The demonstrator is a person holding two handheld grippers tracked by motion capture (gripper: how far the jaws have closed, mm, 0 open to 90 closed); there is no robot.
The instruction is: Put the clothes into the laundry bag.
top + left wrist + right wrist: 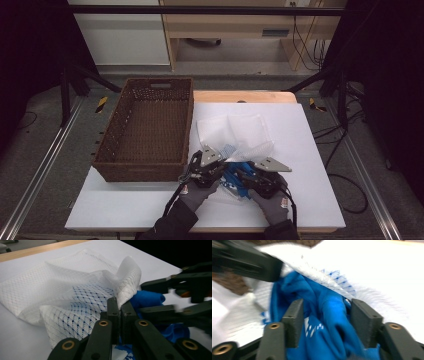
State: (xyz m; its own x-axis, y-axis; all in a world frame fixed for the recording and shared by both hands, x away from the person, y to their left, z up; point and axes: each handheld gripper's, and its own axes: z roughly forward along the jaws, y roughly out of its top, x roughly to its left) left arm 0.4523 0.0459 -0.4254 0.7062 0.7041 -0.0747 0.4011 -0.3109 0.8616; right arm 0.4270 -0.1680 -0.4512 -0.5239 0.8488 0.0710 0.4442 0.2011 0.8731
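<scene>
A white mesh bag (232, 131) lies crumpled on the white table (305, 150), with a blue garment (235, 176) at its near opening. My left gripper (225, 162) is shut on an edge of the mesh bag (62, 290), and its jaws meet at the fabric (119, 305). My right gripper (249, 175) stands open, and in the right gripper view (329, 315) the blue garment (294, 287) bulges between its spread jaws, under the mesh (332, 280). In the left gripper view the blue garment (147, 298) lies just right of the pinched mesh.
A brown wicker basket (140, 171) stands on the left of the table, right beside my left hand. The table's wooden far edge (245, 96) runs behind the bag. White tabletop stretches to the right of my hands.
</scene>
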